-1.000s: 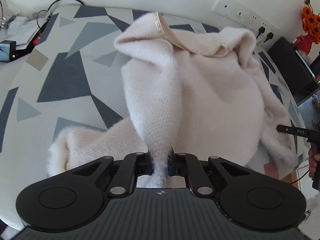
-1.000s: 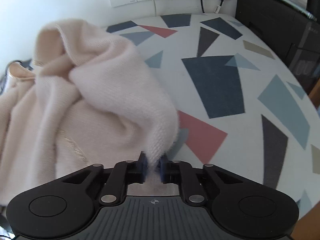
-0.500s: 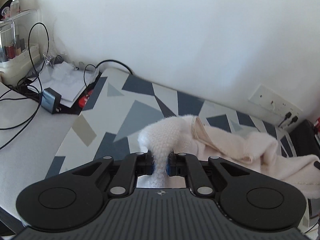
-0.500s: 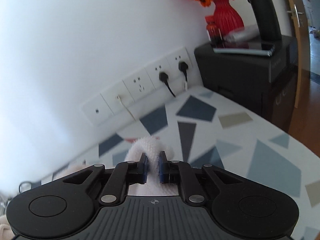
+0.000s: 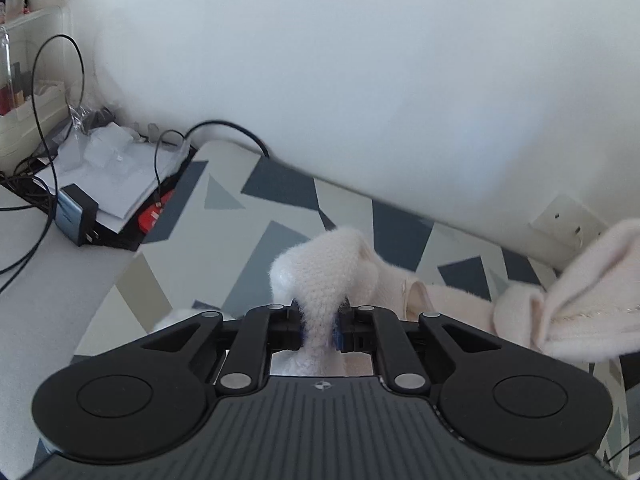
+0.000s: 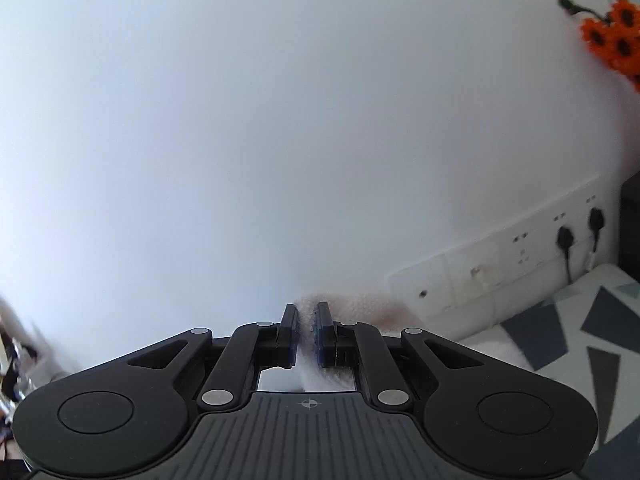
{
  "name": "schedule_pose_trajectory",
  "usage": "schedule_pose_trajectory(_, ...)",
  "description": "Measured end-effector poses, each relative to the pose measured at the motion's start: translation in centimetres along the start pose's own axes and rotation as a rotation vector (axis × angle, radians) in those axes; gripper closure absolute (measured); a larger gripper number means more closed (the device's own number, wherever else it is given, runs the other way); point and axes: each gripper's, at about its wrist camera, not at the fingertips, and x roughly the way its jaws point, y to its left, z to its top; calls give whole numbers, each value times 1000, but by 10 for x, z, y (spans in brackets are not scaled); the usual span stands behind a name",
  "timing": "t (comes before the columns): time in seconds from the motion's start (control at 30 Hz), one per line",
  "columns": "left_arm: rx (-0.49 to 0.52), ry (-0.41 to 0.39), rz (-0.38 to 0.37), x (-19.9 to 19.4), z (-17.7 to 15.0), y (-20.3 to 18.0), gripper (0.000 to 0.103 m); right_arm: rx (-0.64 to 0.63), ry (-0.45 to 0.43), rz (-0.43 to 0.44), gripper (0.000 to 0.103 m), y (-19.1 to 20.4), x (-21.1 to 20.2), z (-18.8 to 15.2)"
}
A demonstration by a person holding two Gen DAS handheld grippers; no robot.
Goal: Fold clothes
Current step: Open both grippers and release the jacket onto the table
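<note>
A cream fuzzy knit sweater [image 5: 520,304] is lifted off the table with the geometric-pattern cloth [image 5: 256,248]. My left gripper [image 5: 319,326] is shut on a bunched fold of it [image 5: 324,276], and the rest stretches away to the right. My right gripper [image 6: 306,330] is shut on another part of the sweater [image 6: 360,306], which shows just past the fingers; this view is tilted up at the white wall. Most of the garment hangs below both cameras, out of sight.
At the left, off the table's edge, lie papers [image 5: 108,176], a charger block [image 5: 74,212] and black cables [image 5: 40,92]. Wall sockets with plugs [image 6: 564,236] are at the right. Orange flowers [image 6: 616,40] and a dark cabinet edge [image 6: 630,216] stand far right.
Both grippers have risen and tilted upward, lifting the sweater off the table. The views swung from the table surface to the wall. Both grips have held.
</note>
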Motion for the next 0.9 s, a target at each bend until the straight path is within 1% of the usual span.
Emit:
schedule_pose_trajectory(0.03,12,19,5,4,-5,-2,88,-16,45,5,95,7,15,-10)
schedule_pose_trajectory(0.1,36,56,16,13,-14,-7,79,-37,136,14,95,17,44,-33)
schedule_pose_trajectory(0.17,50,85,9,15,-21,-10,59,-57,223,5,95,22,70,-58)
schedule_pose_trajectory(0.2,57,98,3,14,-25,-12,56,-65,267,-7,95,22,80,-69)
schedule_pose_trajectory(0.27,81,104,-16,8,-32,-16,45,-75,374,-35,93,20,99,-94)
schedule_pose_trajectory(0.33,113,110,-38,-1,-40,-21,41,-63,454,-34,87,16,101,-111)
schedule_pose_trajectory(0.37,126,114,-50,-6,-43,-23,39,-54,486,-25,78,13,100,-118)
schedule_pose_trajectory(0.4,139,119,-63,-11,-47,-25,39,-47,506,-14,72,12,95,-123)
schedule_pose_trajectory(0.47,159,129,-93,-21,-55,-27,38,-44,492,8,67,11,72,-122)
schedule_pose_trajectory(0.57,184,156,-137,-32,-72,-30,38,-44,462,-53,66,-22,40,-119)
schedule_pose_trajectory(0.63,180,184,-173,-37,-85,-30,38,-44,442,-94,61,-44,19,-117)
schedule_pose_trajectory(0.7,155,236,-208,-36,-98,-29,38,-44,422,-135,59,-67,-1,-115)
schedule_pose_trajectory(0.73,142,263,-225,-36,-105,-28,38,-44,412,-155,59,-78,-12,-114)
schedule_pose_trajectory(0.8,104,316,-243,-33,-117,-26,38,-43,391,-196,62,-100,-33,-112)
schedule_pose_trajectory(0.9,67,355,-236,-34,-132,-22,38,-30,364,-252,65,-131,-60,-112)
